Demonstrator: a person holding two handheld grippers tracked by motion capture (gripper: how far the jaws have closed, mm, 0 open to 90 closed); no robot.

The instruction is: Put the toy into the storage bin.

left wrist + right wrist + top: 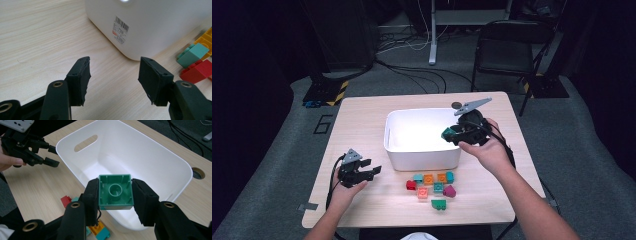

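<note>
The right gripper (115,195) is clamped on a green building block (115,191), its pads pressing the block's two sides, hollow underside facing the camera, and it holds the block up over the near rim of the white bin (422,159) on the desk (362,120); in the high view the block (447,133) sits just above the bin's right wall. The bin's floor looks bare, so this reads as an early block in a clear-away job, at the carry step with the drop not yet made. In front of the bin, between it and the person, the remaining blocks (432,187) lie in a loose cluster, among them red, orange, teal, pink and another green one. The left gripper (373,171) rests near the bin's front left corner with its jaws spread and nothing between them, pointed towards the cluster. The next move likely calls for bringing the green block further over the bin's middle, clear of the wall, then parting the jaws so it falls inside rather than catching the rim
</note>
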